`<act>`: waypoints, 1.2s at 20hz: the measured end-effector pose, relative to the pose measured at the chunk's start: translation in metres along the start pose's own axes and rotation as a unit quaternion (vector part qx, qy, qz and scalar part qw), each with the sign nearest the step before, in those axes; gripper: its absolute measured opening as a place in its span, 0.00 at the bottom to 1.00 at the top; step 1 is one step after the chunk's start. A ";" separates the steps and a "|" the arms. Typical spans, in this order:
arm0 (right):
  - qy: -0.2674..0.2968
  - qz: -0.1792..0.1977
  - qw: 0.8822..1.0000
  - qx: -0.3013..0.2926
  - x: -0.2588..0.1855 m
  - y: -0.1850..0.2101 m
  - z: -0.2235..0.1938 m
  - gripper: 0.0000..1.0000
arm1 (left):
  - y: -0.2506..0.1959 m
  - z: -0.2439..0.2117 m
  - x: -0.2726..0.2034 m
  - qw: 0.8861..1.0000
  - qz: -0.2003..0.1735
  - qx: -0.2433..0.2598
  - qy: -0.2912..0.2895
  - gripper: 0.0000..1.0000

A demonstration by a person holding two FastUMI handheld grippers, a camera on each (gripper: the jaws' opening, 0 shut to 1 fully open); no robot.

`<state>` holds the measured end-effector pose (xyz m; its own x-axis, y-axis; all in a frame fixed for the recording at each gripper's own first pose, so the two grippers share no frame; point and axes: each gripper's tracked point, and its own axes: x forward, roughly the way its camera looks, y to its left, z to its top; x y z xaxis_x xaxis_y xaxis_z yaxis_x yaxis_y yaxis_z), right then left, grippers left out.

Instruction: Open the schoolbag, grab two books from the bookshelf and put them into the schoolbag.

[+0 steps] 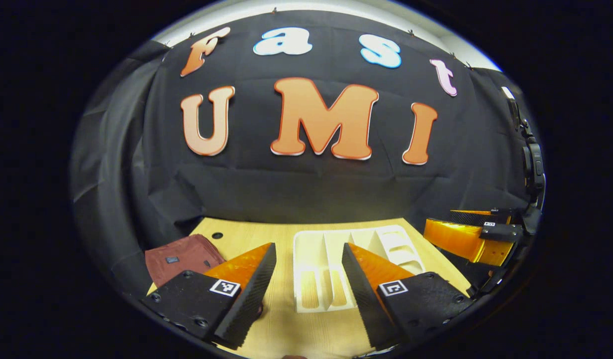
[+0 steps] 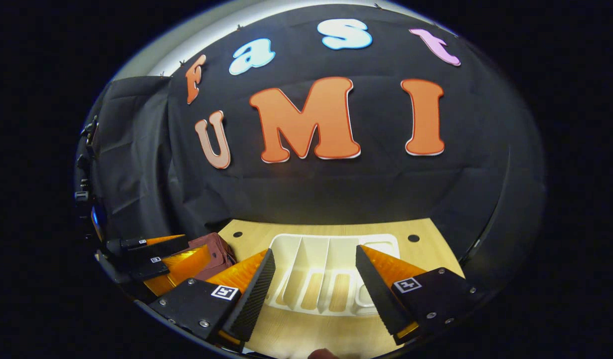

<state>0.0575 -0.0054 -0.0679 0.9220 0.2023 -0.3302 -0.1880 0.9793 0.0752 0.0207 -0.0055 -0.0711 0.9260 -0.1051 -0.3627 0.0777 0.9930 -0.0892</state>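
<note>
On the pale wooden desk point(image 1: 306, 329) a white plastic rack with upright dividers point(image 1: 336, 264) lies near the middle, its slots running away toward the black cloth wall point(image 1: 306, 189) at the back. Through some of the slots the wood beneath shows. I can make out no books in it from either view. To the rack's left, at the desk's edge, sits a dark red fabric schoolbag point(image 1: 179, 257), lying flat with a small dark tag on top; whether it is zipped I cannot tell.

From the left gripper view, the left claw point(image 1: 309, 267) hangs above the near part of the desk with its two orange, black-padded fingers spread wide, nothing between them, the rack showing in the gap. Off to its right the other claw's orange fingers show at the side.

From the right gripper view, the right claw point(image 2: 315, 271) is likewise spread wide and holds nothing, framing the same rack point(image 2: 331, 259). The schoolbag point(image 2: 214, 257) lies just left of it, partly hidden behind the left claw. Small dark round holes point(image 2: 413, 238) mark the desk's far corners.
</note>
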 end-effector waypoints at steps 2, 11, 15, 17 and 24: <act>-0.031 -0.003 1.000 -0.005 -0.011 -0.010 0.018 0.97 | -0.012 0.024 -0.009 0.999 0.012 -0.001 -0.040 0.94; -0.128 -0.021 0.990 -0.055 -0.032 -0.016 0.050 0.96 | -0.006 0.079 -0.038 0.982 0.076 0.004 -0.173 0.93; -0.121 -0.033 0.991 -0.045 -0.027 -0.013 0.044 0.96 | -0.004 0.091 -0.043 0.975 0.073 0.029 -0.209 0.91; -0.117 -0.037 0.992 -0.034 -0.027 -0.005 0.039 1.00 | -0.001 0.090 -0.044 0.974 0.066 0.027 -0.214 0.91; -0.142 -0.051 0.988 -0.026 -0.026 0.013 0.044 1.00 | 0.013 0.093 -0.045 0.969 0.047 0.039 -0.241 0.91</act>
<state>0.0456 0.0015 -0.0170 0.9936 0.0988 -0.0549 -0.0987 0.9951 0.0042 0.0149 0.0175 0.0302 0.9938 0.0051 0.1111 -0.0052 1.0000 0.0007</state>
